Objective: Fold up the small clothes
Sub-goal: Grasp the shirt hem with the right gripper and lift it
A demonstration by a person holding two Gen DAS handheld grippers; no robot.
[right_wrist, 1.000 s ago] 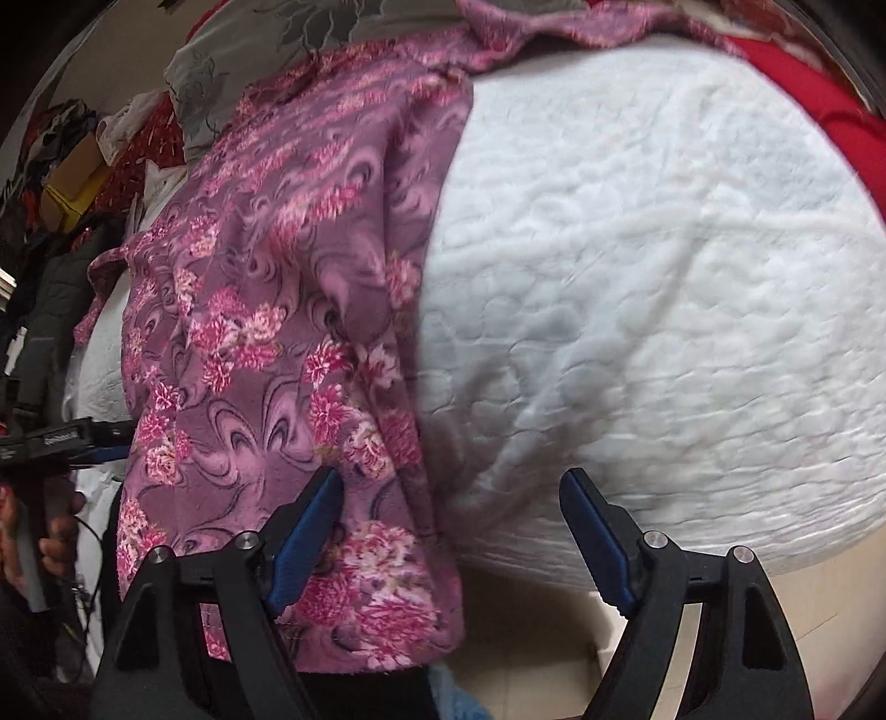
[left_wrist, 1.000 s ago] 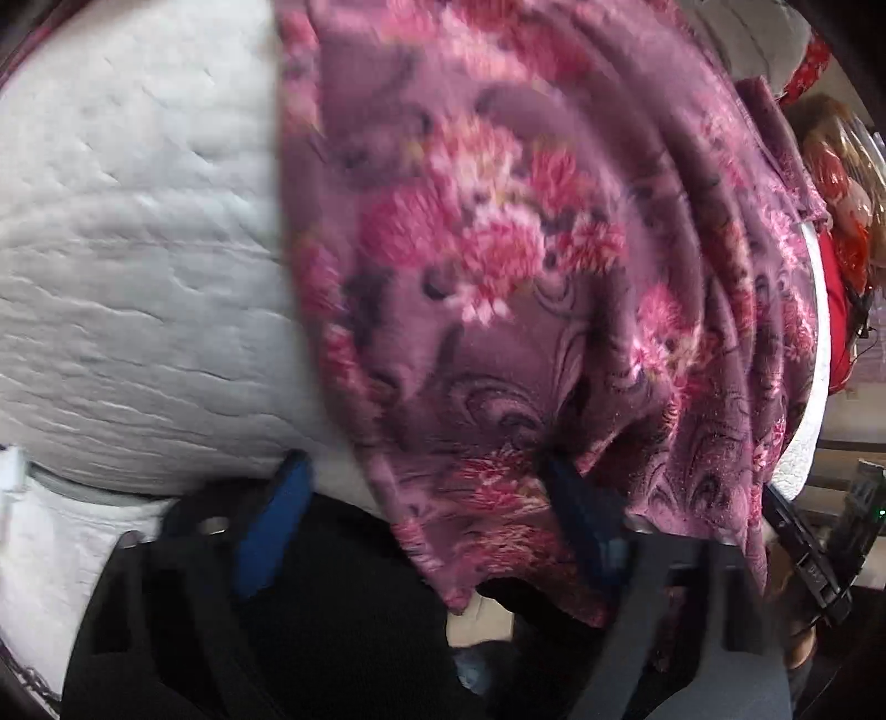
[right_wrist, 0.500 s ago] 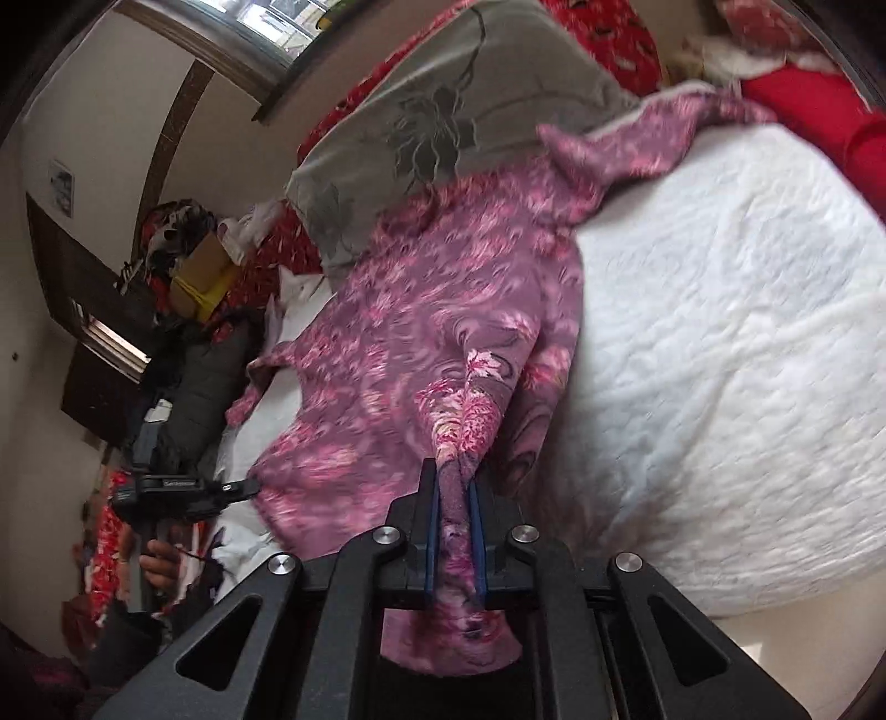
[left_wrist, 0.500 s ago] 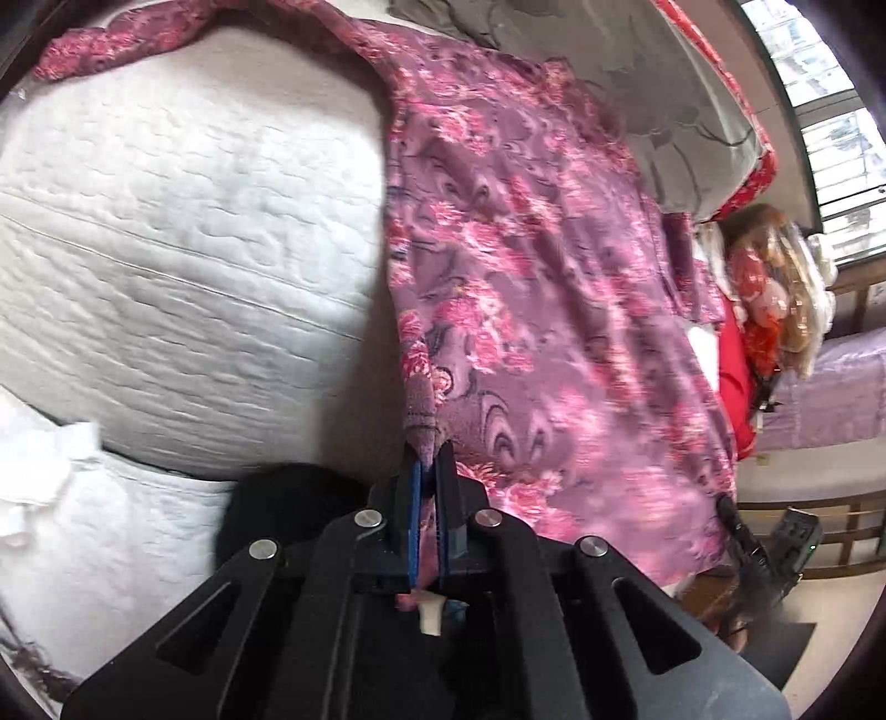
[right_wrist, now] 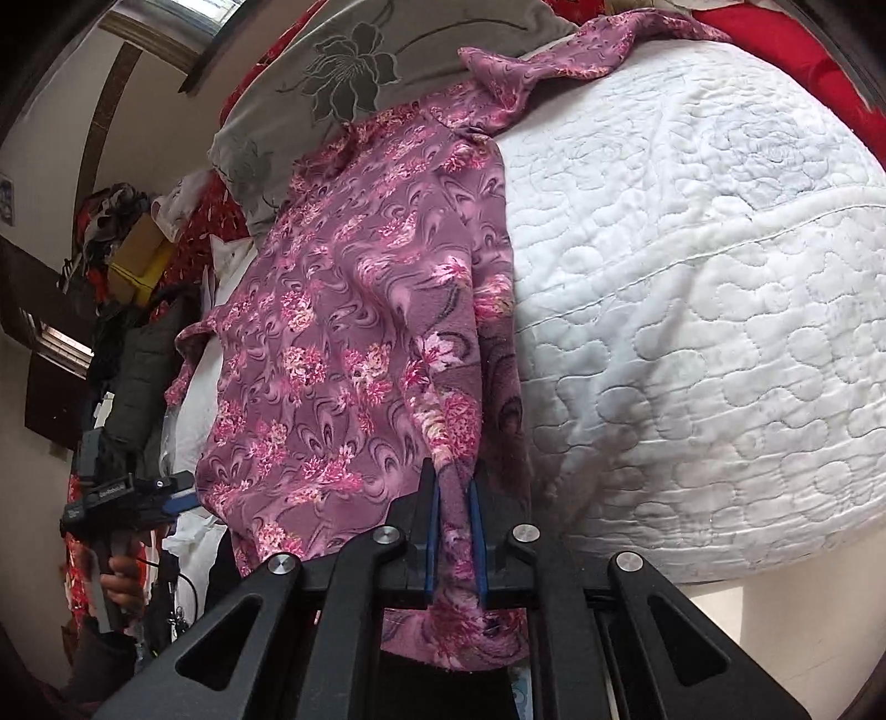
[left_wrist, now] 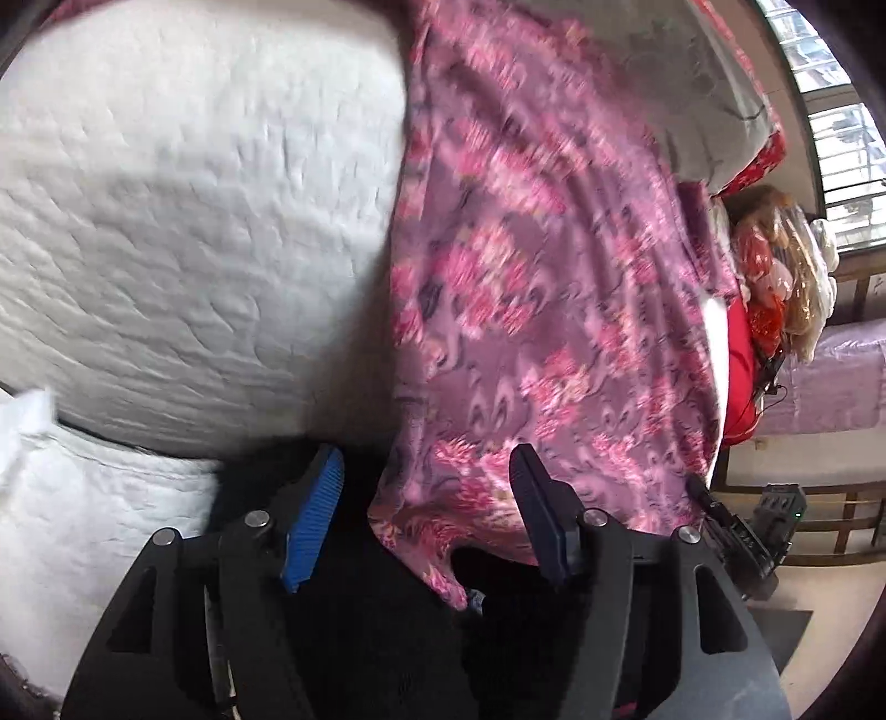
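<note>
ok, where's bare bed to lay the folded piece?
Bare quilt lies beside the garment, toward the red blanket and the near mattress edge. Crowded: the grey pillow at the head, clutter past the garment's far side. Right gripper clamps its hem; left gripper open.

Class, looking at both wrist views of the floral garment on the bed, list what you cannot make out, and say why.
- Left wrist view: floral garment pattern smeared by motion blur.
- Right wrist view: garment's hem hidden behind the right gripper.
- Right wrist view: left gripper jaws too small to judge.
- Both views: white quilt cut off by frame edges.
</note>
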